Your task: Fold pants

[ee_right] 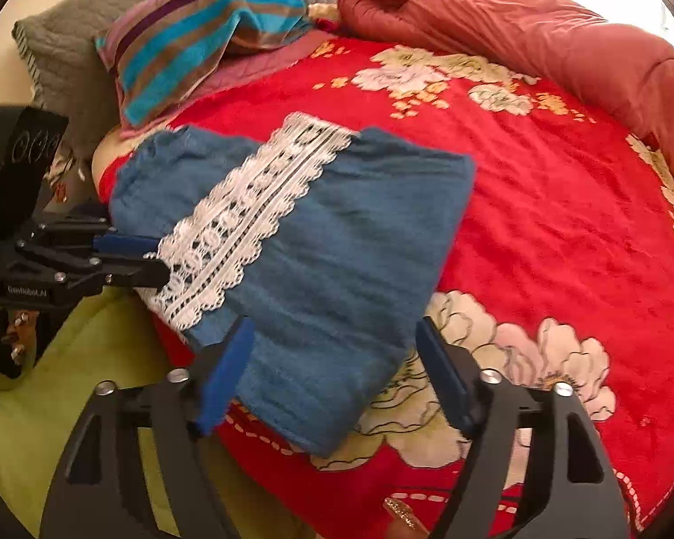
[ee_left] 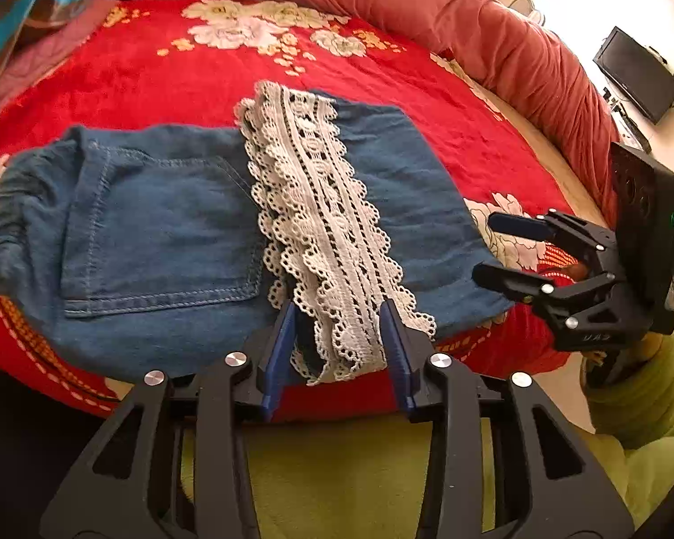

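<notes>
Pants (ee_left: 157, 224) lie folded on red floral bed cover (ee_left: 135, 76), long axis running L–R across near edge, white lace trim (ee_left: 319, 224) crossing it front to back. L hand-held gripper (ee_left: 339, 337) sits right at near hem w/ lace end between jaws, jaws narrow-ish but pads not seen pressing; R hand-held gripper (ee_right: 332, 359) wide apart, straddling denim's right-end corner, nothing clamped. L looks nearer for next fold, I'd judge. No containers in view.
</notes>
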Demonstrator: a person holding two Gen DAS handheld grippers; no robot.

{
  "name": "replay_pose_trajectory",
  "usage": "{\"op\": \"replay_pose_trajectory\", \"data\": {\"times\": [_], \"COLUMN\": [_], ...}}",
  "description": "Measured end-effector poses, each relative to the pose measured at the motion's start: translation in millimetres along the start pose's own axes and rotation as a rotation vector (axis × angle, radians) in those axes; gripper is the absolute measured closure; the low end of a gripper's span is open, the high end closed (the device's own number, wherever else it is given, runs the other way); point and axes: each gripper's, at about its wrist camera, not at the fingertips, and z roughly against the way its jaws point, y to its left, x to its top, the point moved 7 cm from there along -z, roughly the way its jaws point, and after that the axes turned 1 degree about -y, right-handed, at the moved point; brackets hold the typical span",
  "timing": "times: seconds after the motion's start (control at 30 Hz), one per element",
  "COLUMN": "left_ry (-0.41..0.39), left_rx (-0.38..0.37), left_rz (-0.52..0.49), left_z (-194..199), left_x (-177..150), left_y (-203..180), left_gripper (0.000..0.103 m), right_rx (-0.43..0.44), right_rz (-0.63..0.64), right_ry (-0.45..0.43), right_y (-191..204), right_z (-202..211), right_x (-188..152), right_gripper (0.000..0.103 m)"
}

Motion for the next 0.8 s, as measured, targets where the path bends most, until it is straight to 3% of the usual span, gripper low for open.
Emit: {"op": "replay_pose_trajectory", "data": {"times": [0.27, 0.33, 0.47, 0.73, 0.8], "left_ry": [-0.026, -0.037, -0.066, -0.115, -0.123], "left_rx": [0.028, 0.044, 0.078, 0.197, 0.217], "left_rz": [-0.003, -0.005, 0.001, 0.002, 0.008], "left_z": [9.4, 12.5, 21.5, 39.3, 43.4], "left_x": [3.9, 5.4, 8.2, 11.3, 11.4], "left_y": [0.5, 1.6, 6.4, 22.0, 26.3], "left_gripper": [0.056, 0.046, 0.036, 0.010, 0.010], "right_rx": [-0.004, -0.006, 0.001, 0.002, 0.009], "right_rz": [-0.038, -0.044, -0.040, -0.011, -0.010], "right_ry": [-0.027, -0.038, -0.053, -0.086, -0.103], "right_y": [-10.1, -10.7, -9.1, 0.1, 3.5], "right_z": [6.6, 9.2, 13.5, 20.3, 22.7], "right_x": [4.1, 5.5, 10.3, 29.3, 38.3], "right_gripper": [0.017, 0.012, 0.009, 0.005, 0.005]}}
